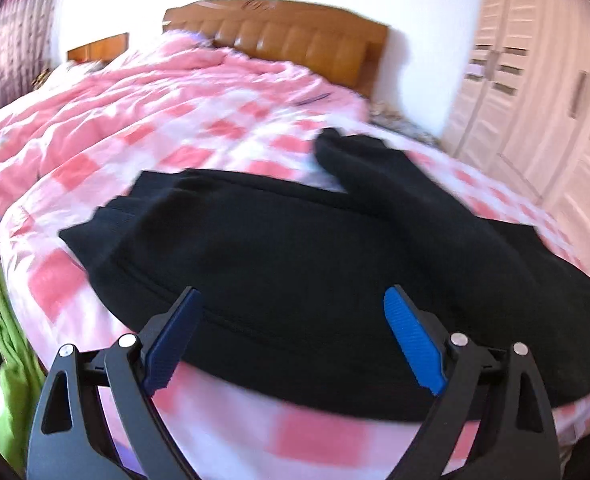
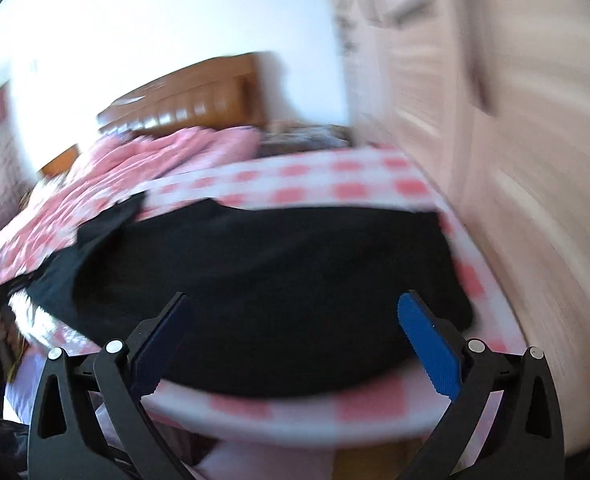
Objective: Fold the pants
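A bed point(image 1: 175, 128) under a pink-and-white checked cover, with a wooden headboard point(image 1: 295, 40) and a white louvred wardrobe point(image 1: 535, 120) beside it, carries the black pants point(image 1: 315, 260) spread near its foot edge. Above them the left gripper point(image 1: 291, 300) and right gripper point(image 2: 295, 304) both hang with fingers released, blue pads point(image 1: 413, 340) wide apart, grasping nothing.

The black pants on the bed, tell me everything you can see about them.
The black pants are a soft, matte, knit-looking fabric, with a seam line along the near edge. They lie spread on the pink-and-white checked bedcover, near the bed's front edge, one leg angling away toward the headboard. They look partly folded, though blur hides detail. Only the bedcover touches them: the left gripper and right gripper stand open above the near edge, holding nothing.
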Motion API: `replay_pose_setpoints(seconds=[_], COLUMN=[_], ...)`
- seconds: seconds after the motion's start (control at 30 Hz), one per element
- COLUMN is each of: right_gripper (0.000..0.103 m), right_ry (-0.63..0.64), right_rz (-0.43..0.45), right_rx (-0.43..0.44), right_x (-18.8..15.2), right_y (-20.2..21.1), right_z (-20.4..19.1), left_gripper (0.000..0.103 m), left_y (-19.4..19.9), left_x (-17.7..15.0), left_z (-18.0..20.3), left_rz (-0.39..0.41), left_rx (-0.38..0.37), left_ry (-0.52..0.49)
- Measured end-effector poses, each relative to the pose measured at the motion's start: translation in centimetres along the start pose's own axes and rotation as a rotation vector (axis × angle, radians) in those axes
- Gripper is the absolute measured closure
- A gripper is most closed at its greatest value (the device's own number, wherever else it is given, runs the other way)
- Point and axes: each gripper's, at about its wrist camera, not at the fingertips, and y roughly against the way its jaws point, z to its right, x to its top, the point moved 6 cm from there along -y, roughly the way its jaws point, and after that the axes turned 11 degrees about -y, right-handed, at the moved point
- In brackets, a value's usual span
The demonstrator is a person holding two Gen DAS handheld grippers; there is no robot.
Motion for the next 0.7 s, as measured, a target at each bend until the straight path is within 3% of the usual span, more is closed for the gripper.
replay_pose_setpoints(seconds=[0.07, 0.13, 0.17, 0.2, 0.23, 0.27, 0.33, 0.47, 0.6, 0.63, 0.7], right_gripper=[0.004, 0.004, 0.004, 0.004, 0.004, 0.004, 0.004, 0.004, 0.004, 0.004, 0.004], right_ry=[0.068, 0.118, 0.141, 0.165, 0.212, 0.255, 0.303, 0.318, 0.256, 0.198, 0.123], right_rz=[-0.030, -0.068, -0.093, -0.116, -0.140, -0.147, -0.190, -0.287, -0.349, -0.381, -0.364], right_rx=[0.037, 0.091, 0.119, 0.139, 0.159, 0.161, 0.145, 0.065, -0.051, -0.043, 0.023], right_x=[1.1, 1.8, 1.9, 1.9, 1.9, 2.0, 2.2, 2.4, 1.8, 1.6, 2.4], right_y=[-2.4, -5.3, -6.8, -7.9, -9.8, -11.5, -14.8, -21.0, -25.3, -25.9, -25.4], right_z=[-3.4, -7.1, -8.9, -10.4, -12.5, -14.0, -16.0, -16.1, -11.9, -10.4, -9.6], left_gripper=[0.011, 0.011, 0.011, 0.018, 0.018, 0.018, 0.018, 0.018, 0.018, 0.018, 0.018], left_y=[-2.3, -3.3, -3.7, -4.3, -5.1, -5.5, -5.8, -6.2, -5.7, -5.8, -5.7], left_x=[-0.1, -0.4, -0.3, -0.6, -1.2, -1.4, -1.2, -1.0, -1.2, -1.2, -0.8], left_z=[-2.6, -4.0, -4.3, -4.9, -5.8, -6.8, -7.9, -8.3, -8.1, -8.0, -7.9], left_rz=[-0.069, -0.084, -0.093, -0.127, -0.162, -0.168, -0.187, -0.196, -0.191, -0.190, -0.183], left_rx=[0.022, 0.017, 0.039, 0.105, 0.153, 0.124, 0.140, 0.176, 0.184, 0.187, 0.189], left_ry=[0.030, 0.035, 0.003, -0.030, -0.034, 0.019, 0.025, 0.011, -0.010, -0.015, -0.009])
